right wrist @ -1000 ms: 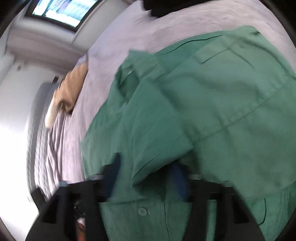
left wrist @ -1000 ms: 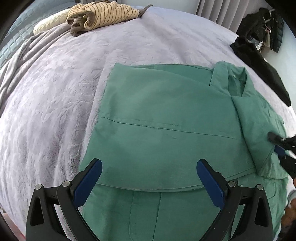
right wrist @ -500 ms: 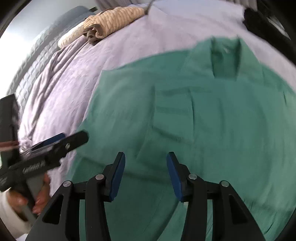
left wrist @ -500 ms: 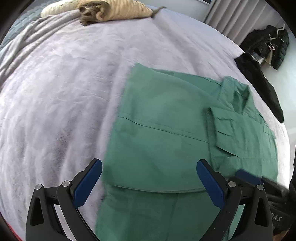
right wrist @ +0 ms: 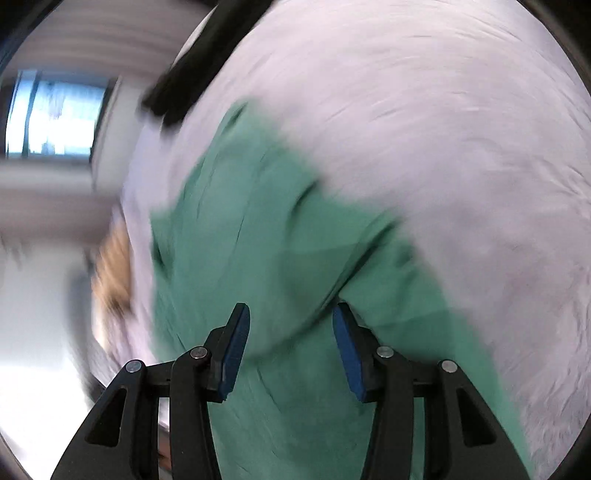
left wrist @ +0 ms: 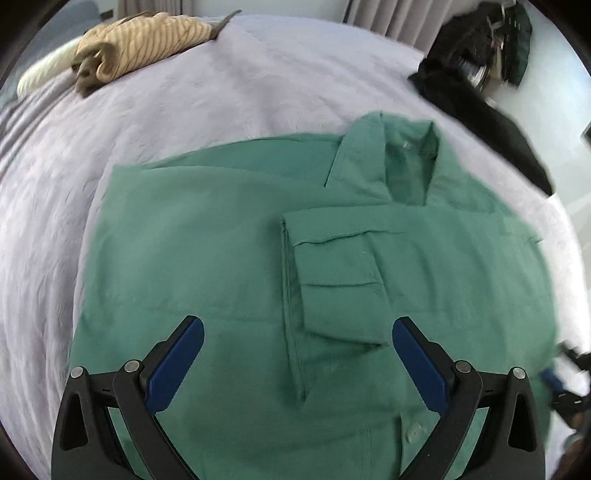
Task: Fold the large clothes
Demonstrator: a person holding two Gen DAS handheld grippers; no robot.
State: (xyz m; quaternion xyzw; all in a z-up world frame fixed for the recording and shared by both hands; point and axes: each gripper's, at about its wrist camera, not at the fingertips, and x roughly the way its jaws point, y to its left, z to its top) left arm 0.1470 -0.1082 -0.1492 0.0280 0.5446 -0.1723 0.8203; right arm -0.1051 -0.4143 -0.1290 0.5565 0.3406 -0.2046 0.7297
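A: What's nearest?
B: Left gripper (left wrist: pixel 297 363), jaws wide apart, nothing btwn them, hanging over the near part of the green shirt (left wrist: pixel 207 258).
A: And the right gripper (right wrist: pixel 290 350)?
B: Jaws roughly halfway apart, empty, pads clear of the cloth. That view's v. blurred.
A: Where's the shirt?
B: Flat on the pale bedspread (left wrist: pixel 240 85), collar at the far end, one sleeve (left wrist: pixel 340 280) folded across the middle.
A: Farther back?
B: Tan striped garment (left wrist: pixel 147 44) bunched far left; black clothing (left wrist: pixel 487 122) far right by the curtains (left wrist: pixel 391 18).
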